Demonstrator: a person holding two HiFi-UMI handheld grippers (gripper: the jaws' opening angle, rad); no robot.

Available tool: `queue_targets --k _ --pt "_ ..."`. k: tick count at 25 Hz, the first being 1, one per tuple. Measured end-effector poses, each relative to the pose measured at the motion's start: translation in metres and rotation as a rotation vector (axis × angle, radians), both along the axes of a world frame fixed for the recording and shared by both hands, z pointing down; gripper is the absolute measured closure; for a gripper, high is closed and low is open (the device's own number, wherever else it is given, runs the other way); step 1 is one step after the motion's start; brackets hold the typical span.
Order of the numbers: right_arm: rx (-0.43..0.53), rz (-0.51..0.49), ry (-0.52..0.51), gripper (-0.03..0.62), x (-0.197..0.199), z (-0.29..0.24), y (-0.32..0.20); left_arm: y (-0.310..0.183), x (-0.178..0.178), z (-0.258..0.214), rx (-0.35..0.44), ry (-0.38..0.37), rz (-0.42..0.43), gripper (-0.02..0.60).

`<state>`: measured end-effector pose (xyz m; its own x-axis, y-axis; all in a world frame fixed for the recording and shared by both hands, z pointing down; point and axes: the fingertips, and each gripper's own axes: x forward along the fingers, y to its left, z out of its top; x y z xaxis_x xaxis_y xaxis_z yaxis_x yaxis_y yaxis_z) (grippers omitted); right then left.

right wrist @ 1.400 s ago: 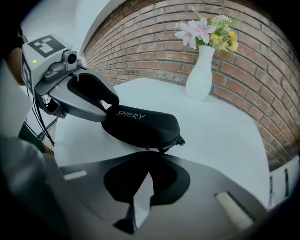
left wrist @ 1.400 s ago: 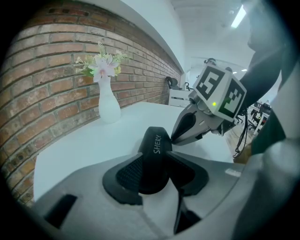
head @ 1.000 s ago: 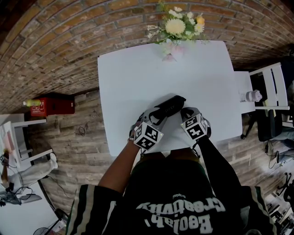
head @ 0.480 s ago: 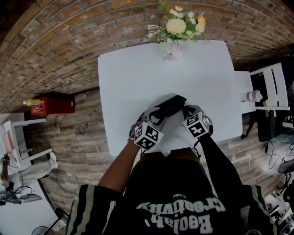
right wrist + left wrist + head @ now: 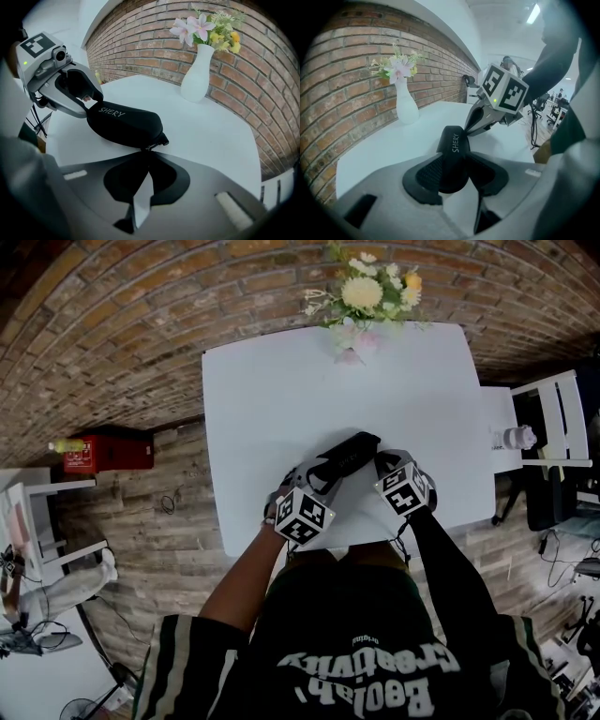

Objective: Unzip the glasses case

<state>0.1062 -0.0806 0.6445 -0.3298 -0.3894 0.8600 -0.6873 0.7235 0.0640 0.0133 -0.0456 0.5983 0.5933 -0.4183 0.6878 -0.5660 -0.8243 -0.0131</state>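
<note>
Left tongs (image 5: 452,174) clamp the case (image 5: 124,124), my right tongs (image 5: 149,152) pinch its pull (image 5: 159,141); it looks fully shut, unzipping all ahead.

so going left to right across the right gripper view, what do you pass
left hand-held gripper → black glasses case → zipper pull at its right tip → white vase of flowers

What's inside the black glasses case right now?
Can't tell: the glasses case looks zipped shut, its shell hiding any contents. Only the zipper pull shows, pinched by the right gripper.
</note>
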Motion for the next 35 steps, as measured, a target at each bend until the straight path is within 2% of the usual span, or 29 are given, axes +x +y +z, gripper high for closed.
queue_targets --k 4,5,7,10,14,20,22,28,32,35 --pt "-0.011 0.013 -0.001 0.58 0.001 0.0 0.008 0.004 0.001 -0.004 0.039 -0.073 0.041 0.423" --pt "-0.016 0.023 -0.003 0.58 0.002 0.0 0.01 0.006 0.002 -0.01 0.06 -0.08 0.045 0.444" --pt "-0.034 0.054 -0.021 0.58 0.004 0.001 0.015 0.013 0.007 -0.02 0.077 -0.056 0.04 0.474" --pt "-0.071 0.087 -0.067 0.58 0.003 0.003 0.027 0.03 0.012 -0.012 0.014 -0.031 0.043 0.5" --pt "-0.084 0.016 -0.098 0.58 -0.02 -0.004 0.052 0.039 -0.002 0.008 -0.051 -0.051 0.028 0.512" --pt "-0.076 -0.112 -0.133 0.58 -0.063 -0.015 0.082 0.02 -0.037 0.01 -0.031 -0.061 -0.111 0.52" --pt "-0.077 -0.144 -0.132 0.58 -0.074 -0.013 0.09 0.021 -0.044 0.009 -0.029 -0.067 -0.134 0.51" --pt "-0.095 -0.15 -0.132 0.58 -0.085 -0.005 0.101 0.018 -0.036 -0.014 0.024 -0.019 -0.154 0.476" --pt "-0.091 -0.134 -0.131 0.579 -0.085 -0.004 0.101 0.004 -0.025 -0.01 0.028 -0.028 -0.124 0.468" --pt "-0.085 -0.108 -0.13 0.579 -0.081 -0.005 0.097 0.0 -0.018 -0.006 -0.023 0.041 -0.163 0.526"
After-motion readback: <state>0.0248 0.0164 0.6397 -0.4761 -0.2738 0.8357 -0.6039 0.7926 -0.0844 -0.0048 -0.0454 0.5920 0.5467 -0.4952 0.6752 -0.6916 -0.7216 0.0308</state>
